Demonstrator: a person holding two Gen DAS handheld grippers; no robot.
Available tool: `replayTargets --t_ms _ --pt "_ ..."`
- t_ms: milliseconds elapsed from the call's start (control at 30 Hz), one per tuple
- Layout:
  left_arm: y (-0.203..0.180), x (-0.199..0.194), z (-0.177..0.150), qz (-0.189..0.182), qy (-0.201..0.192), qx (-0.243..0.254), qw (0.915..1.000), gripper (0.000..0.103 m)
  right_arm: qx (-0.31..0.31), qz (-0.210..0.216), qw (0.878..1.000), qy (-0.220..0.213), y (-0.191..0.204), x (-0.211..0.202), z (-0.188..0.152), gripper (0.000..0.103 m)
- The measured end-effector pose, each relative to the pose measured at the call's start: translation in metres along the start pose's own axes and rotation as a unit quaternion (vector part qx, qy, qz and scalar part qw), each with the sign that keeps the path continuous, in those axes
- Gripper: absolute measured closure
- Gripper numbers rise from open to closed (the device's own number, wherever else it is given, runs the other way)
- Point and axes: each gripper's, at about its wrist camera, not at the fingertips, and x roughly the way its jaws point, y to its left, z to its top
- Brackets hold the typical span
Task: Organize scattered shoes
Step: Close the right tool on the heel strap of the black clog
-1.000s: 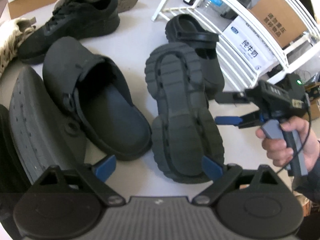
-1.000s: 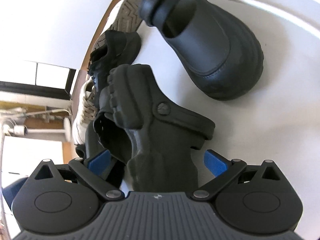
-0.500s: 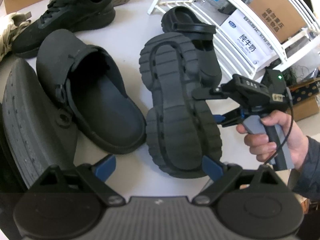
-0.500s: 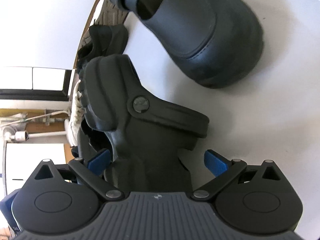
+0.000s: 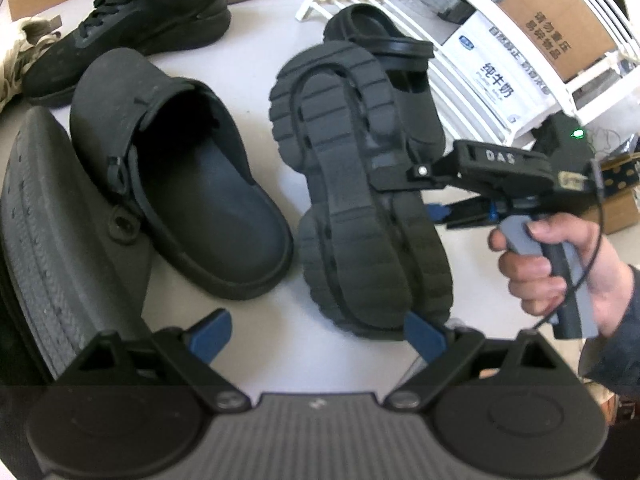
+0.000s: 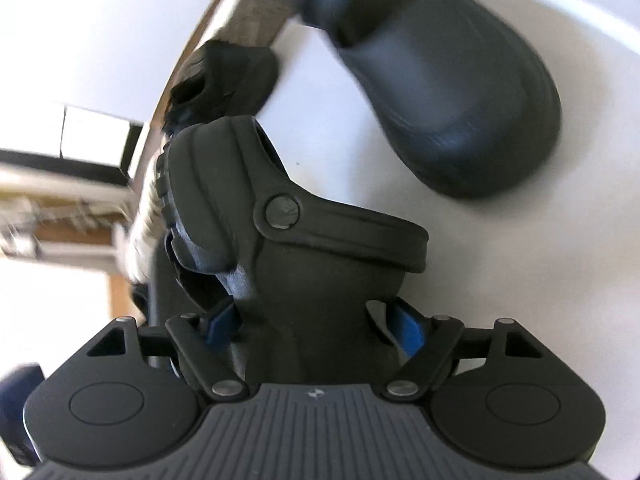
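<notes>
The right gripper (image 6: 314, 330) has now closed on the upturned clog (image 5: 360, 196), so it can be moved; the left gripper (image 5: 320, 334) hangs wide open.

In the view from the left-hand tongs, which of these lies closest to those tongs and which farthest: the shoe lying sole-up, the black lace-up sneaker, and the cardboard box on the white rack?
1. Sole-up clog: nearest, just ahead, right of centre.
2. Black sneaker: farther, upper left.
3. Cardboard box: farthest, upper right, on the white rack.
</notes>
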Motion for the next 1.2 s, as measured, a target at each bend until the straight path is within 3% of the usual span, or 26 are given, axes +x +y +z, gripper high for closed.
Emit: replayTargets --t_ms 33,100,167,333,433,500,600,700,767,967,1200 --pt "0.000 0.000 0.000 0.000 0.000 0.000 1.0000 0.008 -0.016 -0.010 1.000 -0.001 0.006 -0.002 0.000 0.030" --pt "0.001 0.001 0.000 0.001 0.001 -0.001 1.0000 0.008 -0.049 -0.039 0.998 0.000 0.022 -0.004 0.000 0.032" --pt "0.002 0.001 0.001 0.001 0.000 -0.001 1.0000 0.008 -0.077 -0.074 0.994 -0.001 0.033 -0.003 0.000 0.033" --pt "0.005 0.001 0.002 0.004 -0.001 -0.002 1.0000 0.008 -0.121 -0.109 0.987 0.009 0.050 0.001 -0.006 0.032" --pt "0.006 0.000 0.003 0.006 -0.006 -0.004 1.0000 0.008 -0.130 -0.110 0.985 0.014 0.055 0.002 -0.008 0.029" --pt "0.008 -0.002 0.004 0.010 -0.013 -0.005 0.9999 0.008 -0.122 -0.087 0.988 0.020 0.052 -0.002 -0.007 0.028" --pt "0.011 -0.004 0.004 0.011 -0.015 -0.009 0.9998 0.008 -0.121 -0.068 0.990 0.022 0.053 -0.008 -0.008 0.013" --pt "0.013 -0.004 0.004 0.010 -0.014 -0.014 0.9998 0.008 -0.132 -0.070 0.989 0.022 0.054 -0.009 -0.010 0.010" --pt "0.012 -0.001 0.003 0.009 -0.012 -0.013 0.9998 0.008 -0.126 -0.068 0.989 0.025 0.051 -0.008 -0.009 0.010" --pt "0.012 0.000 0.003 0.008 -0.009 -0.012 0.9999 0.008 -0.032 -0.028 0.999 0.019 0.018 -0.011 -0.002 0.009" --pt "0.014 0.000 0.002 0.009 -0.009 -0.013 0.9998 0.008 0.060 0.007 0.998 0.022 -0.017 -0.005 0.000 0.009"
